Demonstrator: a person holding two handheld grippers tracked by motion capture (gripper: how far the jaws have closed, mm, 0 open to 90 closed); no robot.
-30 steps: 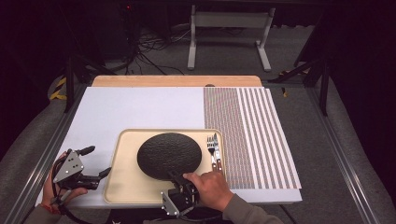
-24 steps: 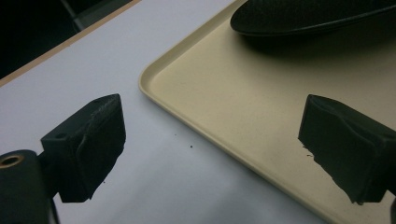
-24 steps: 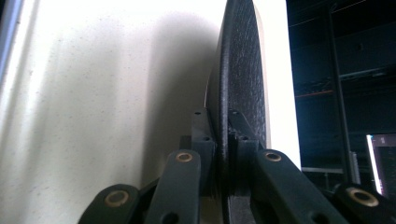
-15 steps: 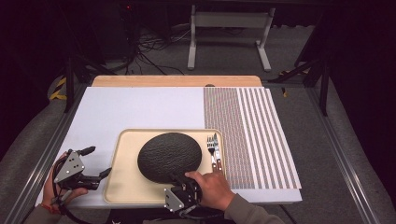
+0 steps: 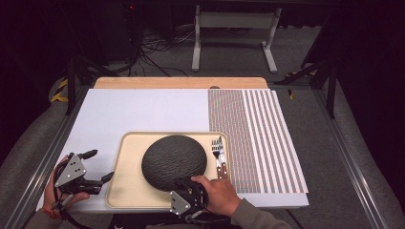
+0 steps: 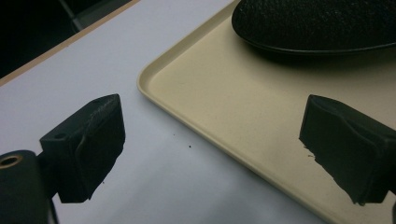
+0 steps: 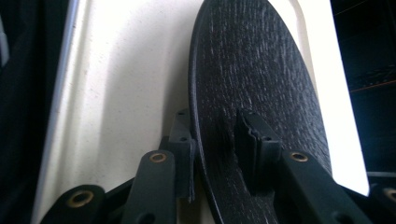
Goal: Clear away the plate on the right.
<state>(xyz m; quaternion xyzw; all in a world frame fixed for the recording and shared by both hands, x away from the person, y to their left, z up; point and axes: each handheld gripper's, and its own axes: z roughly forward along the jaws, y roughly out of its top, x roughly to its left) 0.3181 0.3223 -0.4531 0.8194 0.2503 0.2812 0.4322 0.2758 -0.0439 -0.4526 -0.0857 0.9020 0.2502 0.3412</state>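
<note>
Black plate point(image 7: 252, 70) rim between right tool point(image 7: 217, 140) jaws

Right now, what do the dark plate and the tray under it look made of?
Black plate: matte, with a fine ribbed, grainy texture all over and no gloss; probably stoneware or textured melamine, can't tell which.
Beige tray: smooth, slightly speckled surface with a rounded moulded rim, probably plastic.

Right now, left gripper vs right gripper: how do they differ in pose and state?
The left gripper sits left of the tray, jaws wide open over its edge with nothing between them; the right gripper is at the tray's near edge, astride the rim of the black plate. The left jaws are far apart; the right jaws stand narrow, just been opening, with a gap beside the plate. Both have black jaws and are hand-held.
</note>
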